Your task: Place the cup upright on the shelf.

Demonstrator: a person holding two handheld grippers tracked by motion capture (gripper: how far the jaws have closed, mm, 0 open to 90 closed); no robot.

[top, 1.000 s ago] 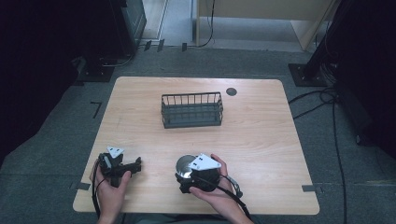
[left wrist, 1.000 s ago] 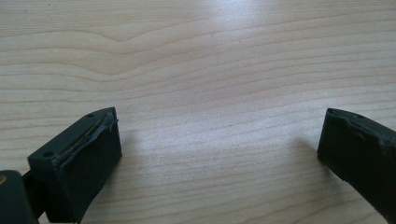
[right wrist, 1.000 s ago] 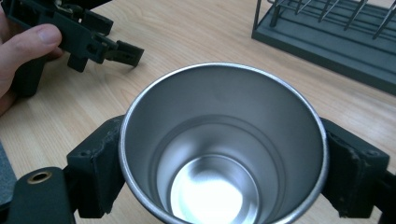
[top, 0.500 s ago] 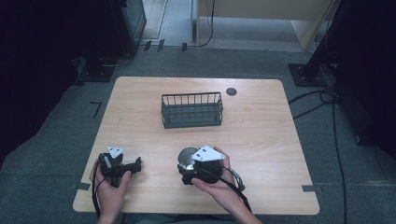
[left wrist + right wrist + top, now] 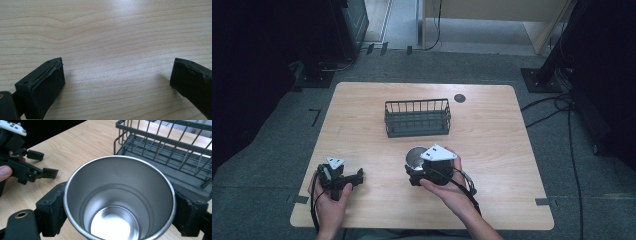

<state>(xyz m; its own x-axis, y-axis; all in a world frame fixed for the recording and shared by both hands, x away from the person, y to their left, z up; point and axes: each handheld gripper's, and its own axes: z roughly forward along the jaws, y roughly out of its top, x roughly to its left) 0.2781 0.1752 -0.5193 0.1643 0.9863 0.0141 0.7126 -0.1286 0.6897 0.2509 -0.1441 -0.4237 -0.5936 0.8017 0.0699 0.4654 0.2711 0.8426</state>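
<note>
A shiny steel cup (image 5: 120, 202), mouth up and with nothing in it, sits between the two black jaws of my right gripper (image 5: 119, 213), which is shut on its sides. From above, the cup (image 5: 414, 155) and right gripper (image 5: 416, 167) are at the table's front middle, a little short of the basket. My left gripper (image 5: 358, 176) rests at the front left, its jaws pointing right. Up close, the left gripper (image 5: 117, 77) is open with bare wood between its jaws. It also appears as the left gripper (image 5: 37, 170) beyond the cup.
A dark wire basket (image 5: 417, 117) stands empty at the table's middle, just beyond the cup; its near wall (image 5: 172, 152) is close behind the cup's rim. A small round dark grommet (image 5: 459, 98) lies in the wooden table (image 5: 492, 145) behind the basket. Cables trail off the front edge.
My right gripper has carried the cup away from the person, toward the basket. The left gripper has stayed where it was, still open.
</note>
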